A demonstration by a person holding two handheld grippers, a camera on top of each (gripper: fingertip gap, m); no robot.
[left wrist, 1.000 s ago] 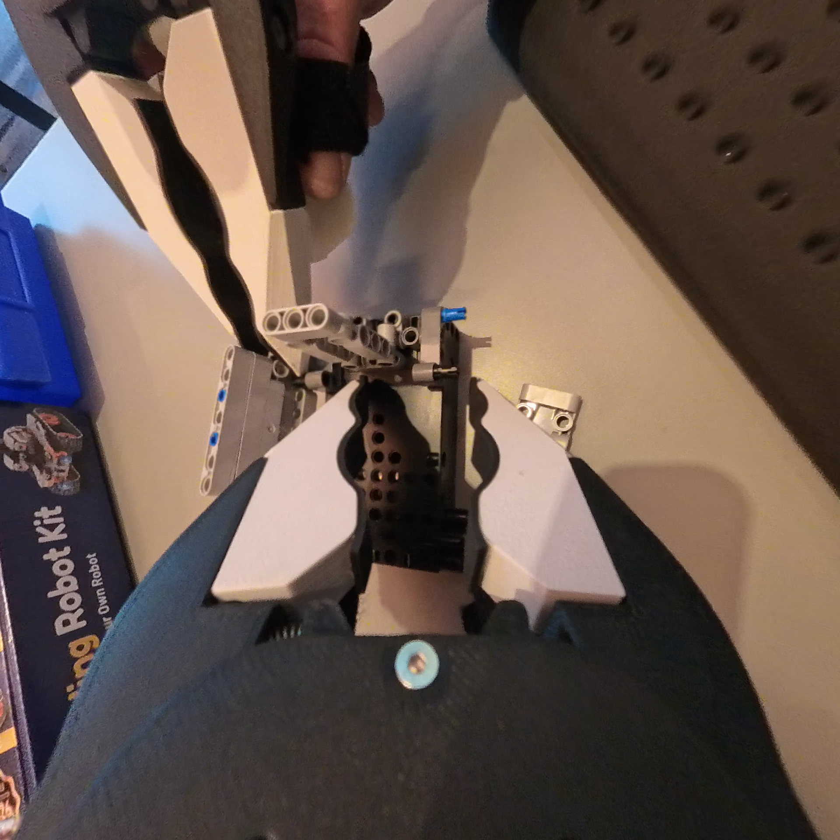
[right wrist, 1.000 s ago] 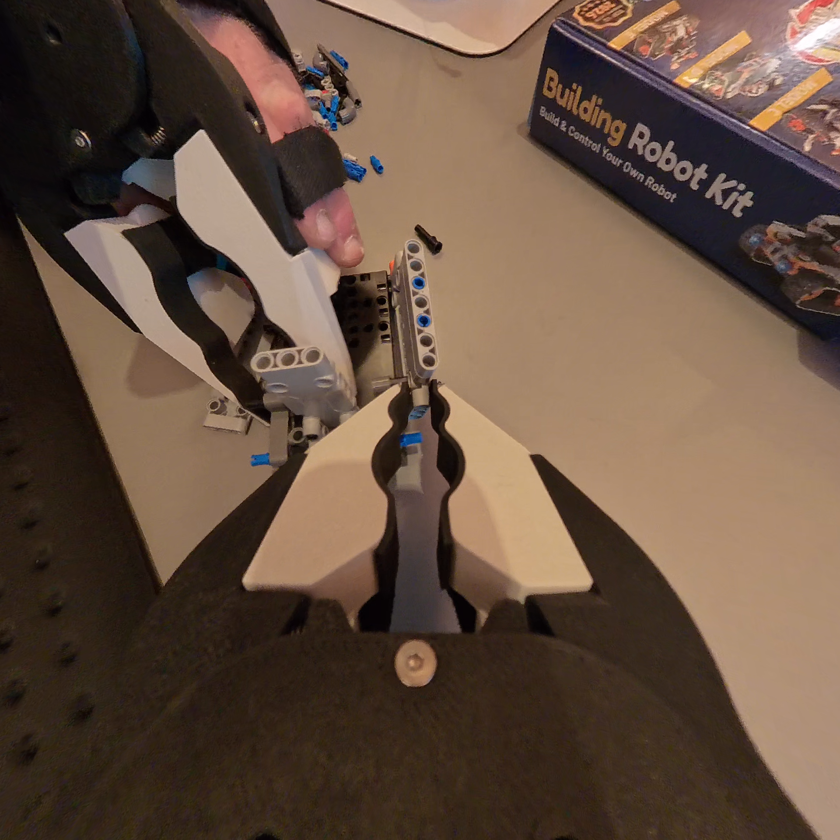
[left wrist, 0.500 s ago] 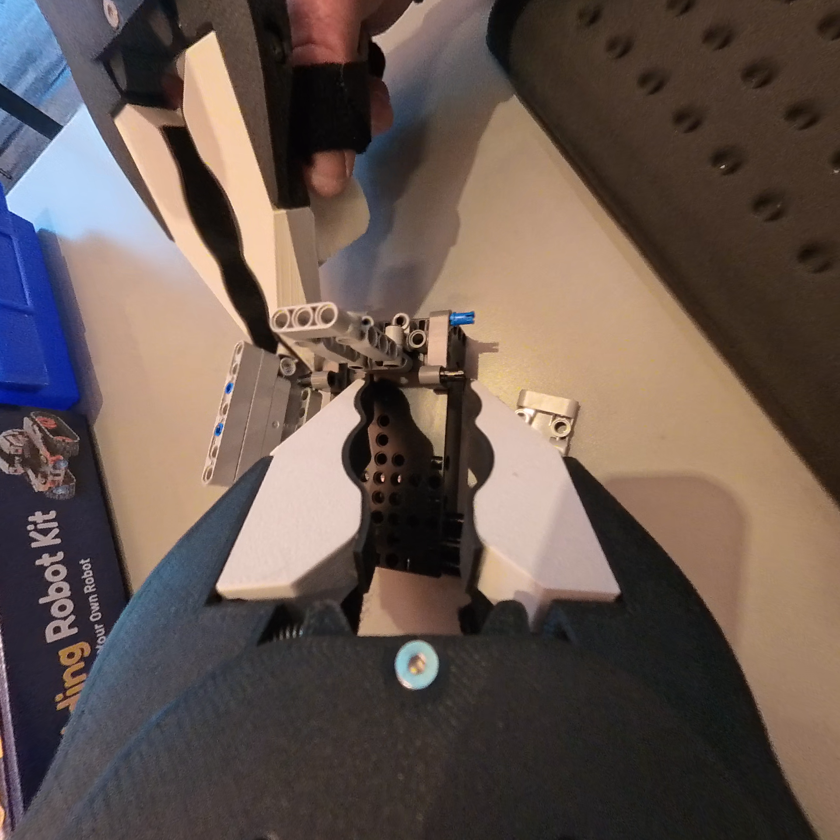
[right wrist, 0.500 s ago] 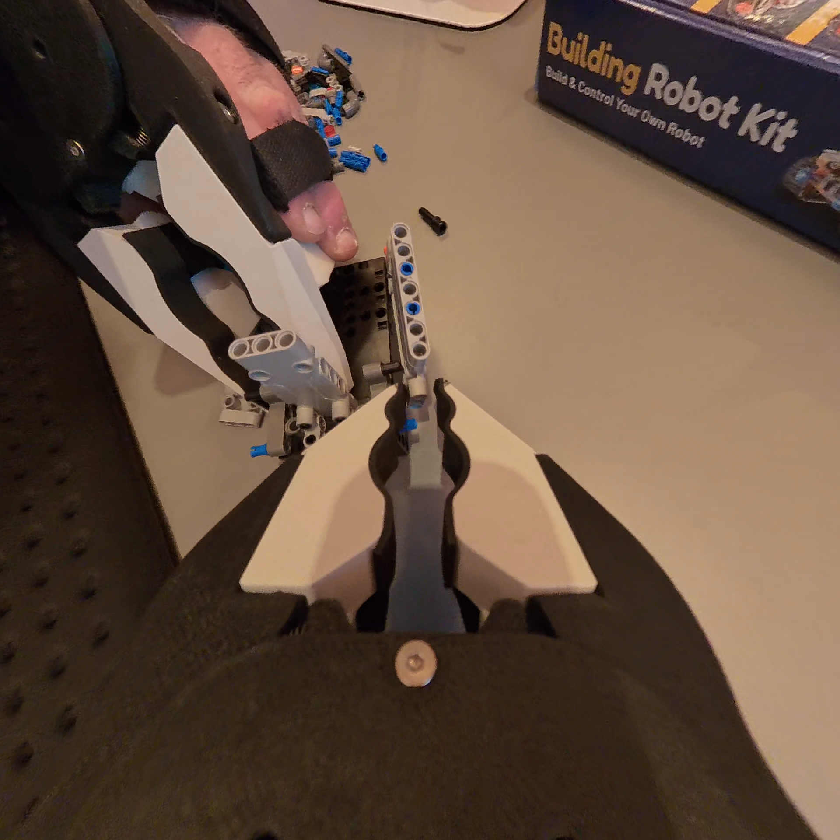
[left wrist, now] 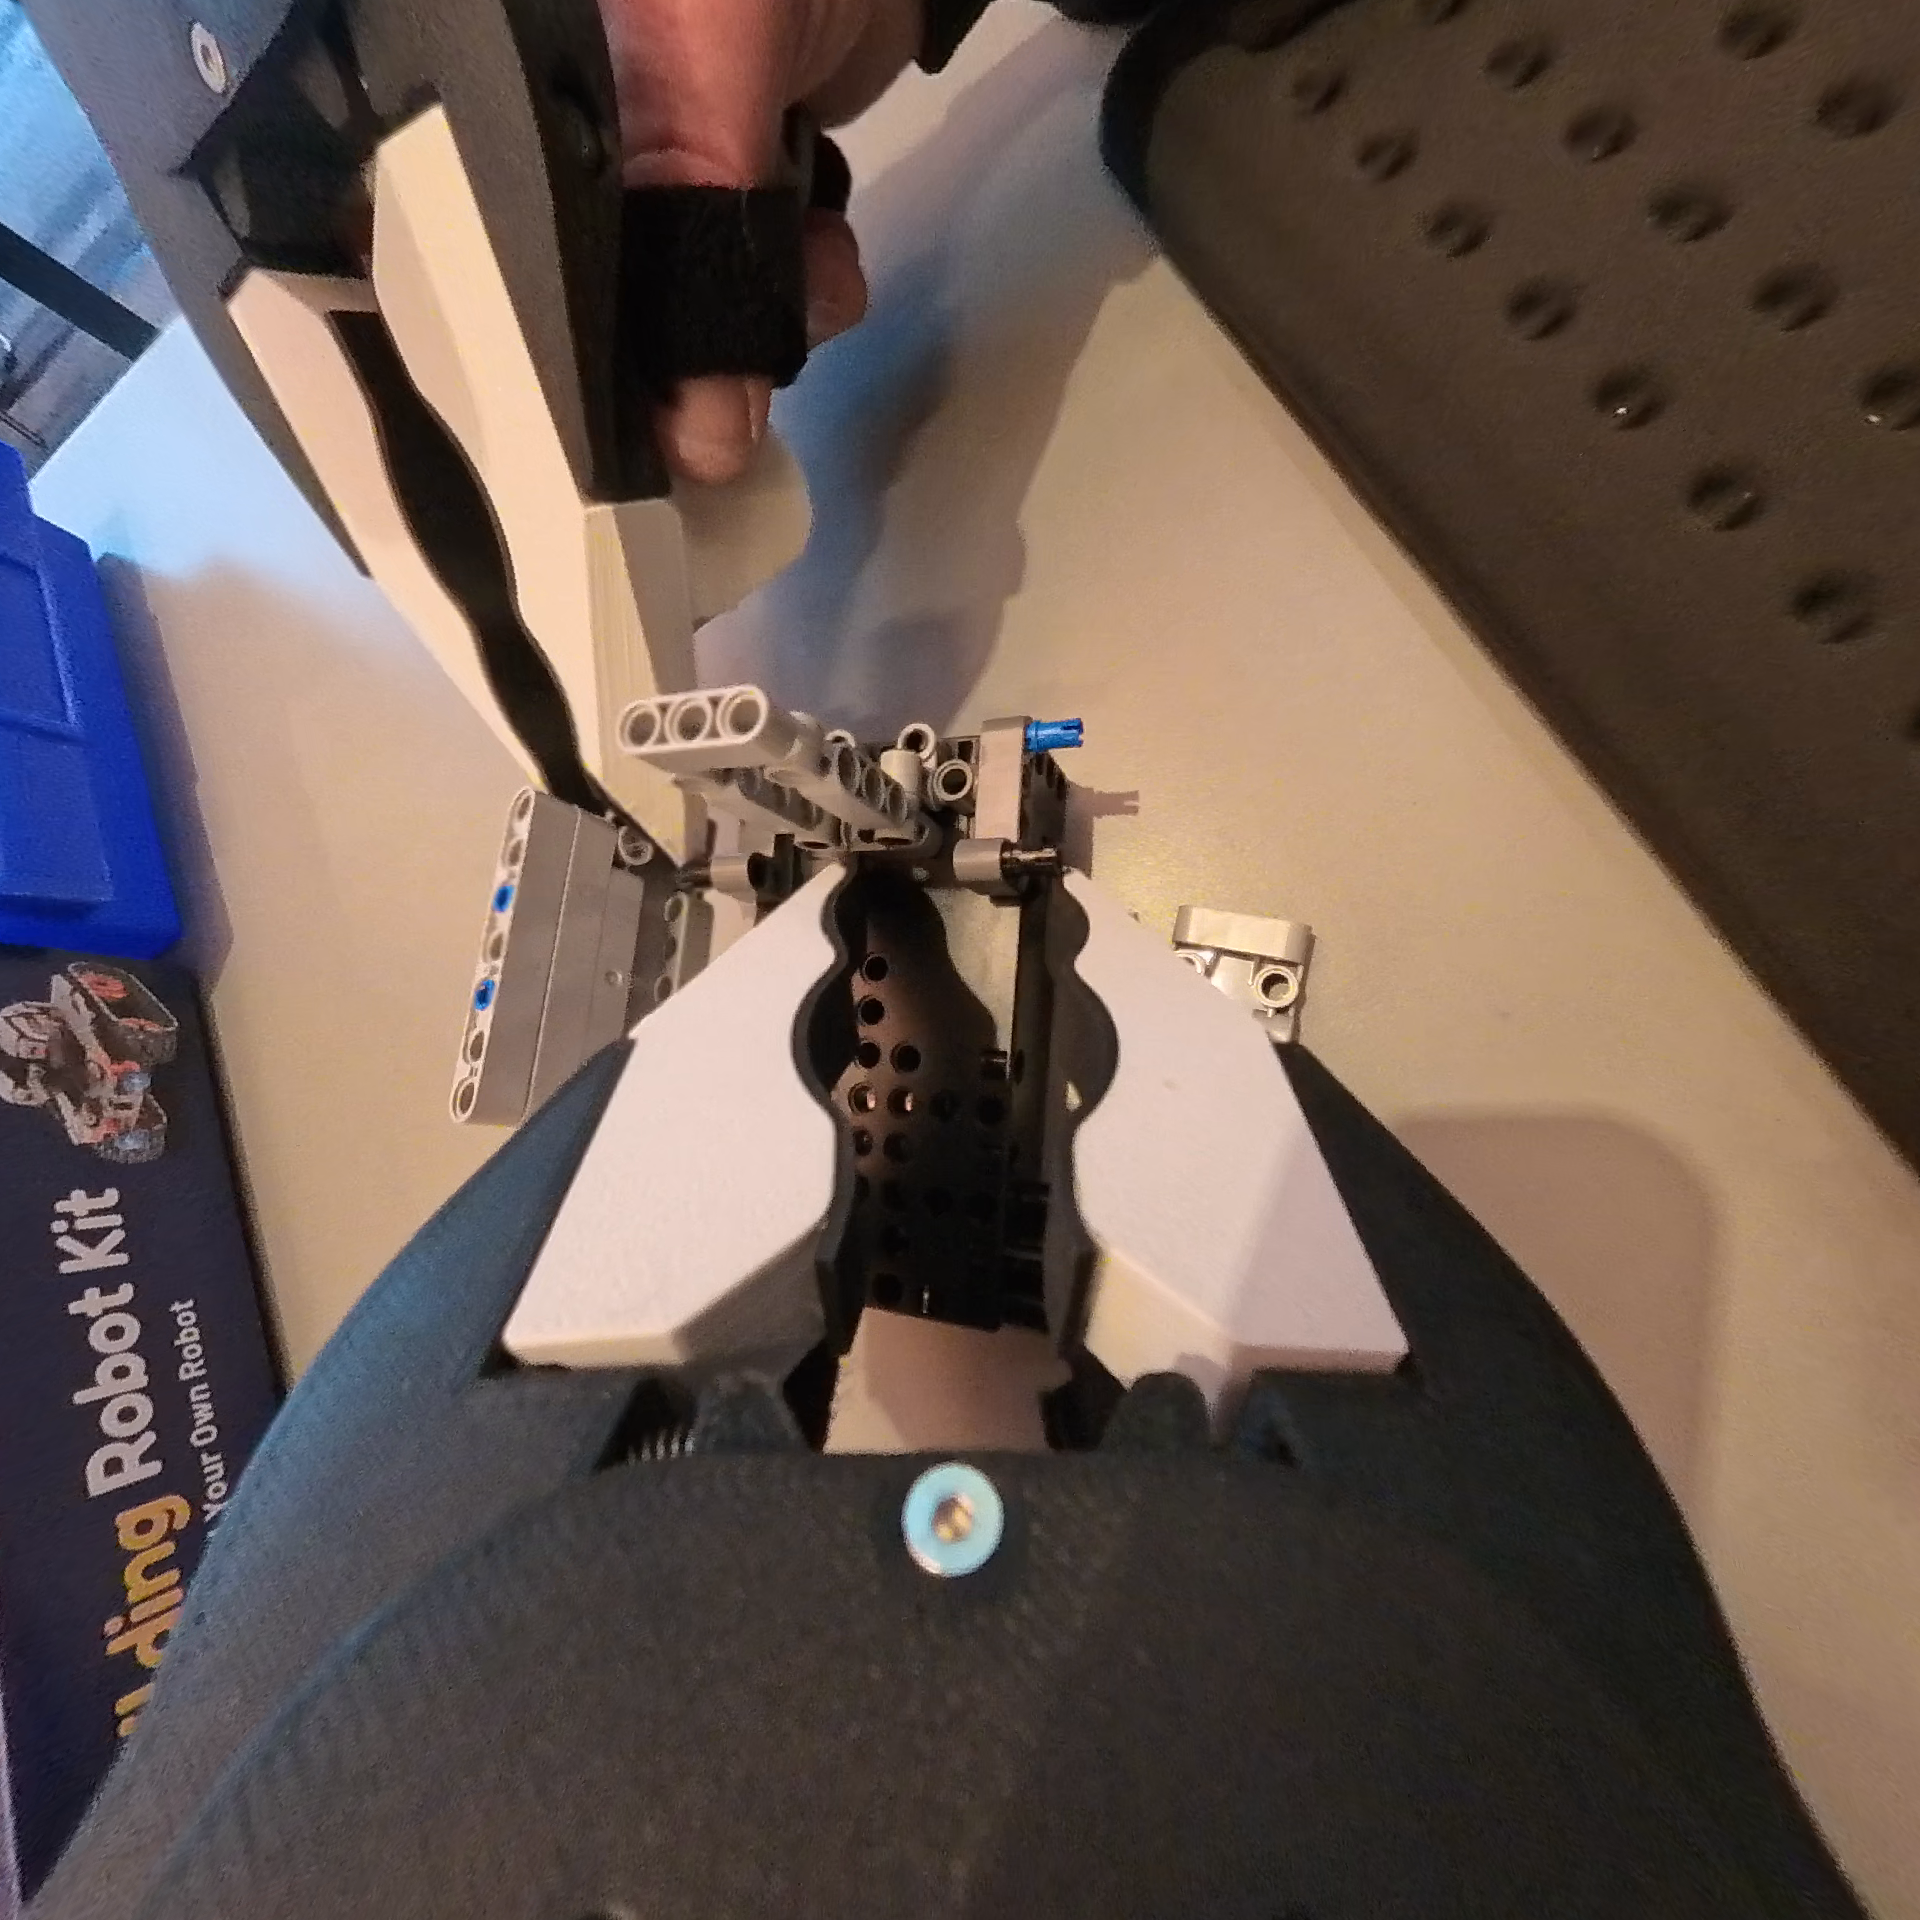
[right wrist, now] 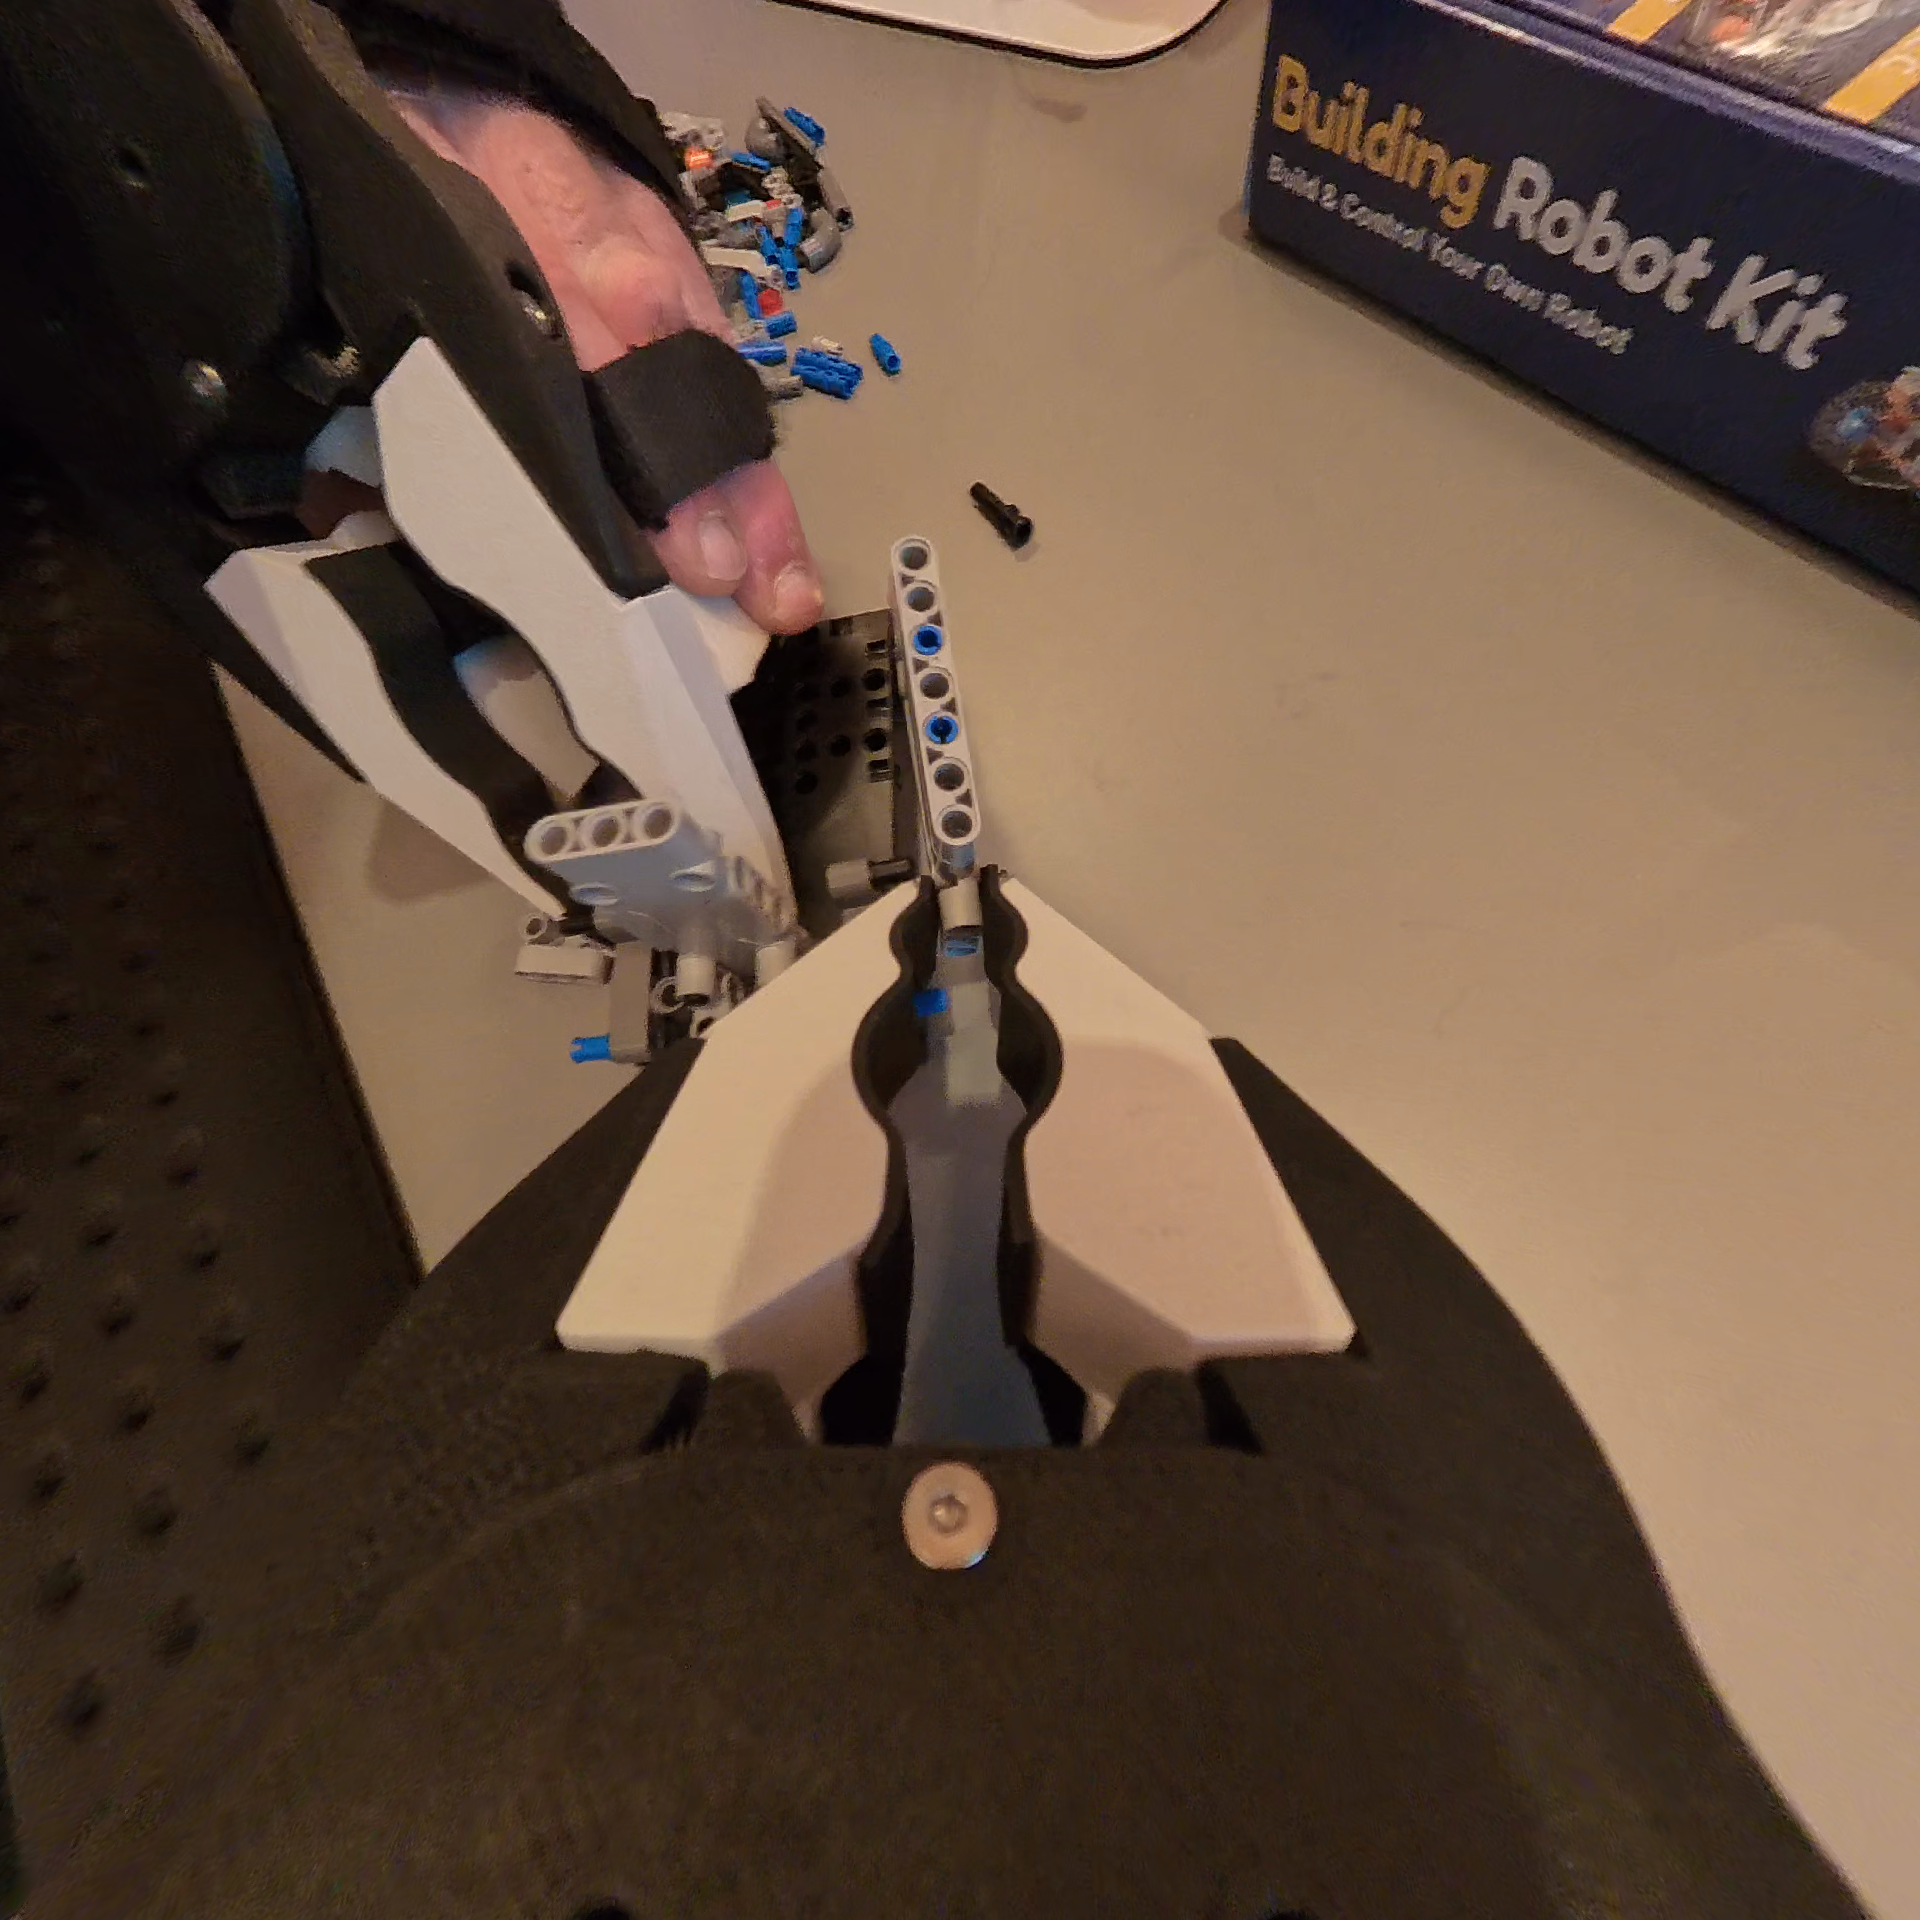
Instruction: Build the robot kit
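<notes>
The left gripper (left wrist: 940, 997) is clamping the black perforated block of the brick model (left wrist: 935, 1122) at frame centre on the surface (left wrist: 1351, 727). The right gripper (right wrist: 961, 904) is pinching the model's grey holed beam (right wrist: 935, 696). The model is judged light, rigid and prone to separating at its pegs; the solid block is the safest hold.

- A hobby or lab desk: plain pale worktop (right wrist: 1351, 831).
- Dark blue kit box (right wrist: 1558, 270) and loose building parts (right wrist: 769, 239).
- Perforated black chair (left wrist: 1558, 416) beside it.

Grey-black brick assembly (left wrist: 935, 1091) between claws
</notes>
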